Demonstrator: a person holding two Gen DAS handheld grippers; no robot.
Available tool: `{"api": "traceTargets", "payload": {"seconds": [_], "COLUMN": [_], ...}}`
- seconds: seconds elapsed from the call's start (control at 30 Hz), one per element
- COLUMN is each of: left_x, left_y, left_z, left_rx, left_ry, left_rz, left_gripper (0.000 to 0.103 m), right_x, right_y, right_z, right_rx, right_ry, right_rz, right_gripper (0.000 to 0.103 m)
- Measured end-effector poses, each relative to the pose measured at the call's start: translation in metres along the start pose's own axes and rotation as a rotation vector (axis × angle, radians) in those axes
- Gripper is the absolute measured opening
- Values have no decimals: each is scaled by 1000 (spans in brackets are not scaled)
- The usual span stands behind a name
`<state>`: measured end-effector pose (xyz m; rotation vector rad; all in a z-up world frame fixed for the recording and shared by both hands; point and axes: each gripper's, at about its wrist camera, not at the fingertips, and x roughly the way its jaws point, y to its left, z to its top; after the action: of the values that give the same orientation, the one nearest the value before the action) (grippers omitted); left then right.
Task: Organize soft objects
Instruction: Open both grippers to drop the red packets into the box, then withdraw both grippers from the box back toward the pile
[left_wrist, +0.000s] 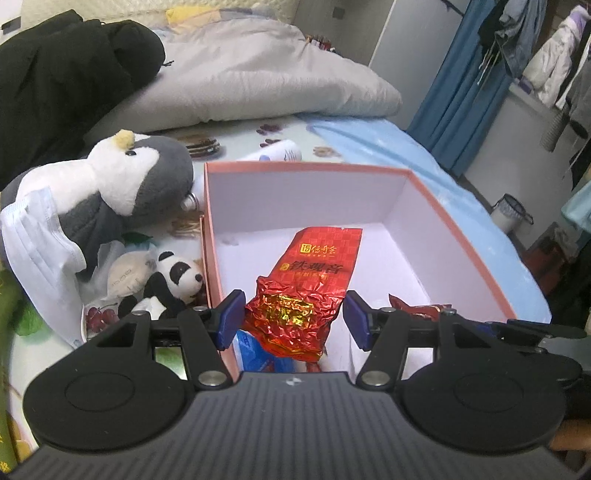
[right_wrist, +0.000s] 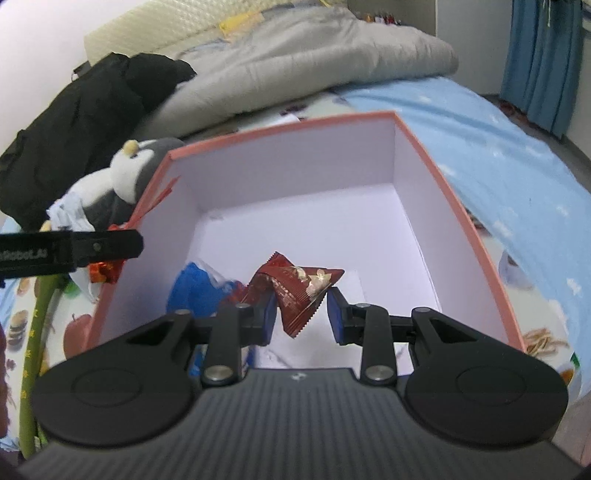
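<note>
Left wrist view: the left gripper (left_wrist: 293, 319) hangs over the near part of a pink box (left_wrist: 306, 168) on a bed, jaws clamped on a red foil tea packet (left_wrist: 303, 295) whose crumpled end bulges between the pads while its printed end stretches toward the box's middle. Beside the box's left wall lie a penguin plush (left_wrist: 140, 181), a small panda plush (left_wrist: 173, 282) and a face mask (left_wrist: 40, 243). A grey quilt (left_wrist: 258, 77) and black coat (left_wrist: 62, 85) are heaped at the bed's far end. Right wrist view: the right gripper (right_wrist: 301, 317) reaches into the same box, jaws clamped on a dark red snack wrapper (right_wrist: 295, 291). A blue bag (right_wrist: 195, 291) lies at the box's near left corner.
</note>
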<state>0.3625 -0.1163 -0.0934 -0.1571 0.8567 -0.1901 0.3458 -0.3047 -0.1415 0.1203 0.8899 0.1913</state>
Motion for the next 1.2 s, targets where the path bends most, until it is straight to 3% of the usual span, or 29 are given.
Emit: {"api": "traceTargets", "payload": {"seconds": [0.07,0.2,0.53,0.73,1.2], "left_x": [3,-4,-60,-102,-158], "left_y": [-1,-2,-8,-7,29], "left_z": [-2,-2,-1,-7,-51], "left_rx": [5,11,42,47,-16], "left_ry": [9,-1,-119,-195,-261], "left_rz": [11,6,10,0,16], "left_gripper": [71,72,72,72,76], "right_x": [0,-3,-54,-91,-122], "right_y": [0,-5,10,26,75], "right_z": [-2,0,8,6,-28], "right_rx": [4,28,2,1,-52], "right_ry": [6,-10,-160,-240,-310], "right_rz": [13,18,45,108,168], "right_gripper": [35,45,45,45,45]}}
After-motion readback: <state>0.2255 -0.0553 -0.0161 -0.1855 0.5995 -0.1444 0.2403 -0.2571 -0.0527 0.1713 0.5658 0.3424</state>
